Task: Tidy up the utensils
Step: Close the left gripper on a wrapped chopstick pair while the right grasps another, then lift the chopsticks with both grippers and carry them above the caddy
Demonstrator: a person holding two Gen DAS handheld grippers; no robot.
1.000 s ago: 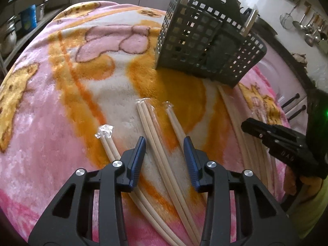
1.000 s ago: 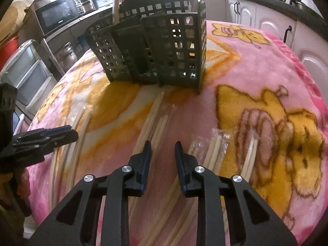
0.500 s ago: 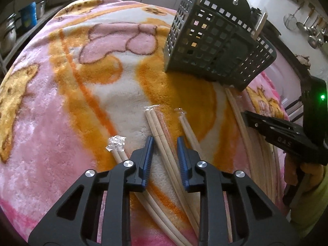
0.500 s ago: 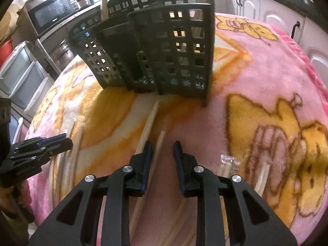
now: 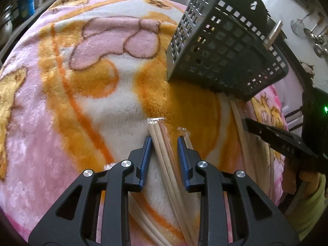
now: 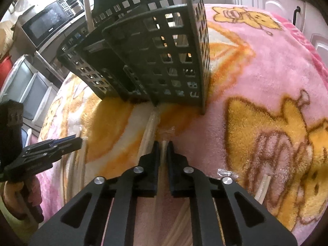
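Several plastic-wrapped chopstick pairs lie on a pink and orange blanket [image 5: 61,106]. A dark slotted utensil caddy [image 5: 223,55] stands at the far side, with a few chopsticks in it; it also shows in the right wrist view [image 6: 155,61]. My left gripper [image 5: 164,141] is open, its jaws either side of one wrapped pair [image 5: 162,143] without clamping it. My right gripper [image 6: 163,145] has its jaws narrowed around another wrapped pair [image 6: 164,149], close in front of the caddy.
More chopsticks [image 5: 252,155] lie to the right of my left gripper, under the other gripper [image 5: 280,141]. Another wrapped pair [image 6: 263,186] lies right of my right gripper. A microwave [image 6: 49,22] and cabinets stand beyond the blanket.
Both grippers moved forward toward the caddy. The left jaws narrowed around a wrapped pair. The right jaws closed in on another pair.
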